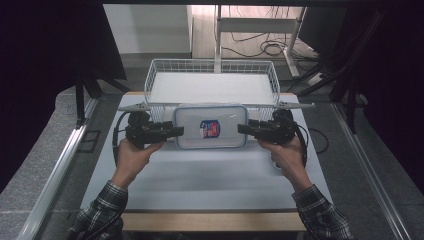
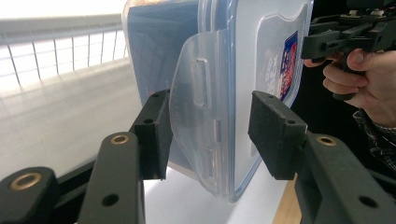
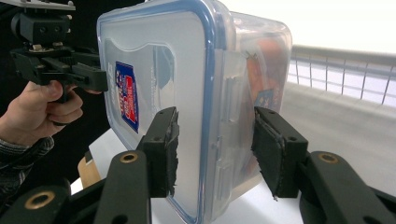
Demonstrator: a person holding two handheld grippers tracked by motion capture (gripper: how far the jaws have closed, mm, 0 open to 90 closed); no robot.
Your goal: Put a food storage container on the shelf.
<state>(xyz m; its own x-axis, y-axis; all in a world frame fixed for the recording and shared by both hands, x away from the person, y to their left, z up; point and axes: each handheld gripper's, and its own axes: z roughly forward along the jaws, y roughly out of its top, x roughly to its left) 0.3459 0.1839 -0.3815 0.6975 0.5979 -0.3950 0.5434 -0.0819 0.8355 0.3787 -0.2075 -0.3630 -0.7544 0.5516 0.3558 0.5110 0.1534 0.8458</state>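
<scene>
I have the clear plastic container (image 1: 210, 127) held between both tools, lifted above the white table (image 1: 210, 175) near the middle of the high view. Its blue-rimmed lid (image 3: 154, 93) faces up toward the high camera, and a red and blue label (image 1: 210, 129) sits at its centre.

My left hand-held gripper (image 1: 172, 131) comes in from nine o'clock and is clamped on the container's short end. In the left gripper view one pad (image 2: 156, 133) presses against the base side and the other pad (image 2: 273, 133) sits on the lid side, with the clear latch flap (image 2: 201, 112) standing out between them.

My right hand-held gripper (image 1: 245, 129) comes in from three o'clock and grasps the opposite short end. In the right gripper view its pads (image 3: 166, 149) bracket the lid rim and the wall, and something orange (image 3: 261, 74) shows through the wall.

The white wire basket (image 1: 212, 82) stands at twelve o'clock, just beyond the container's far edge.
</scene>
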